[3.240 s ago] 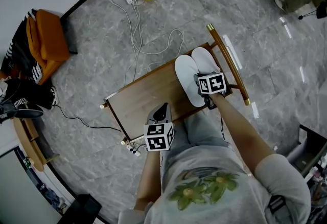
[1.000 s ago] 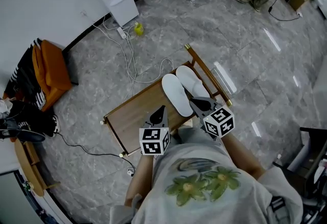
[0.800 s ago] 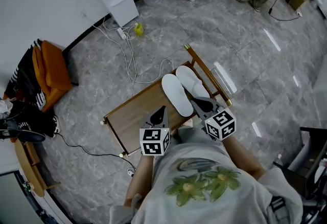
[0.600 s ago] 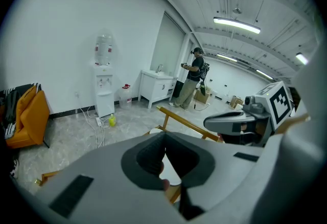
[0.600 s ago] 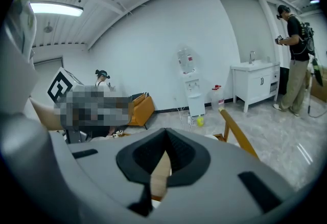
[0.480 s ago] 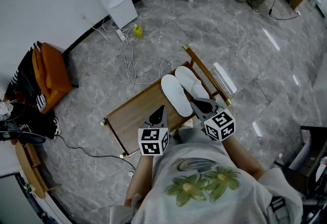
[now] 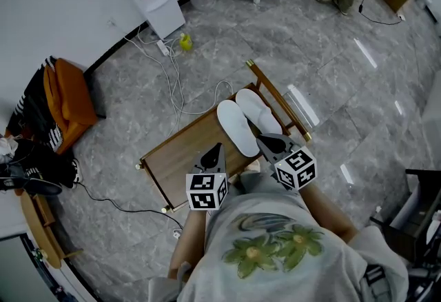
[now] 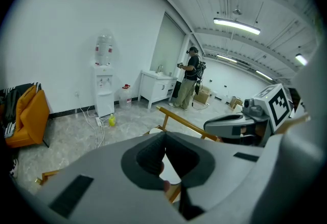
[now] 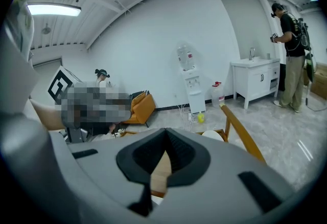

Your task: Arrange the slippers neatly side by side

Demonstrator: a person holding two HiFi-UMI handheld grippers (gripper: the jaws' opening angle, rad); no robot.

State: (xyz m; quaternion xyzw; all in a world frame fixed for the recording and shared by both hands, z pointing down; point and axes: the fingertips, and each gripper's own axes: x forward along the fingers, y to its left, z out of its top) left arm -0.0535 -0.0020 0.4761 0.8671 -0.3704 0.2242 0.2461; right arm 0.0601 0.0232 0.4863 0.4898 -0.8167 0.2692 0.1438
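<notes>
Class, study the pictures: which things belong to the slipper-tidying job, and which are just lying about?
Part of the job:
white slipper
second white slipper
wooden table under them
left tongs
right tongs

Just lying about:
orange chair
water dispenser
yellow bottle
floor cables

The slippers [image 7: 238, 127] lie side by side on the table [image 7: 180, 150].

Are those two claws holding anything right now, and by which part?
Nothing is held. The left gripper and right gripper are both shut and empty; the white slippers lie on the table.
</notes>
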